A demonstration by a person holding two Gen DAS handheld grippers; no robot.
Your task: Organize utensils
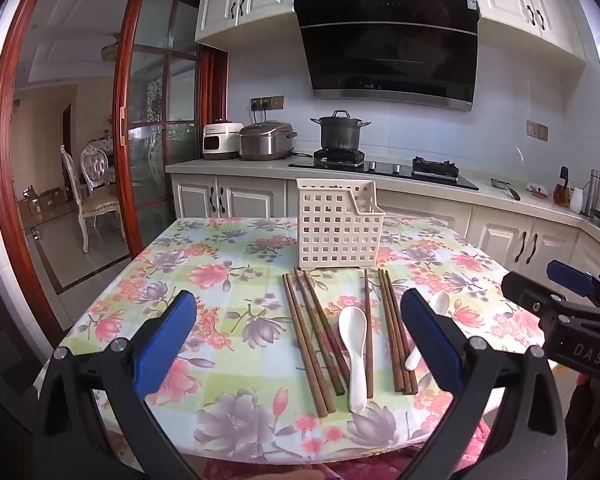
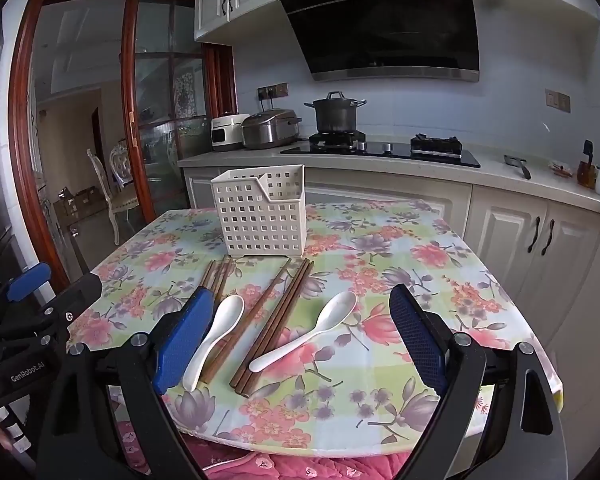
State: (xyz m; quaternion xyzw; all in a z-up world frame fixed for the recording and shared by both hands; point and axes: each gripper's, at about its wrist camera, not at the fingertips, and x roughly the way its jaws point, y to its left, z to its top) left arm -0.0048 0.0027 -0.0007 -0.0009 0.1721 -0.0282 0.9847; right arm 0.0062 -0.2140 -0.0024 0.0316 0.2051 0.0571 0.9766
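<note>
A white perforated utensil basket (image 1: 336,226) (image 2: 264,216) stands upright on the floral table. In front of it lie several brown chopsticks (image 1: 312,336) (image 2: 276,320) in loose groups and two white spoons: one (image 1: 354,356) (image 2: 216,338) among the chopsticks, the other (image 1: 436,312) (image 2: 312,328) further right. My left gripper (image 1: 298,344) is open and empty above the near table edge, left of the utensils. My right gripper (image 2: 302,340) is open and empty, hovering over the spoons and chopsticks. Each gripper shows at the edge of the other's view (image 1: 568,296) (image 2: 32,296).
The round table with a floral cloth (image 1: 180,272) (image 2: 420,264) stands before a kitchen counter with a pot on the stove (image 1: 340,132), rice cookers (image 1: 264,140) and bottles at the right (image 1: 564,192). A glass sliding door (image 1: 156,120) and chairs are at the left.
</note>
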